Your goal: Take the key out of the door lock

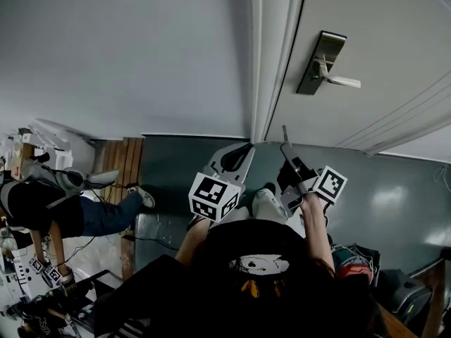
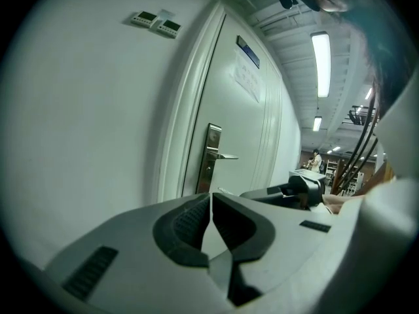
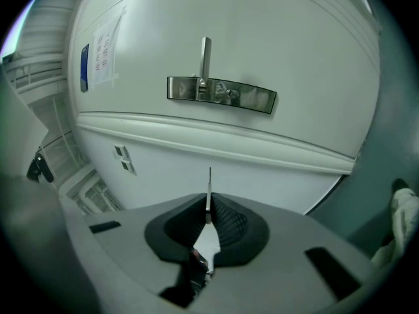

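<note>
Person in jeans at grey floor's left edge, wooden slats beside. Two wall switches. Ceiling strip light lit.

The floor is dark grey-green and glossy, with pale patches of glare out in front of the door. Left of the door, at the foot of the wall, a strip of wooden slats lies on it. Farther left of the door, a seated person's legs stretch out and one white sneaker rests on the floor. A thin black cable trails there too, farther out from the door.
</note>
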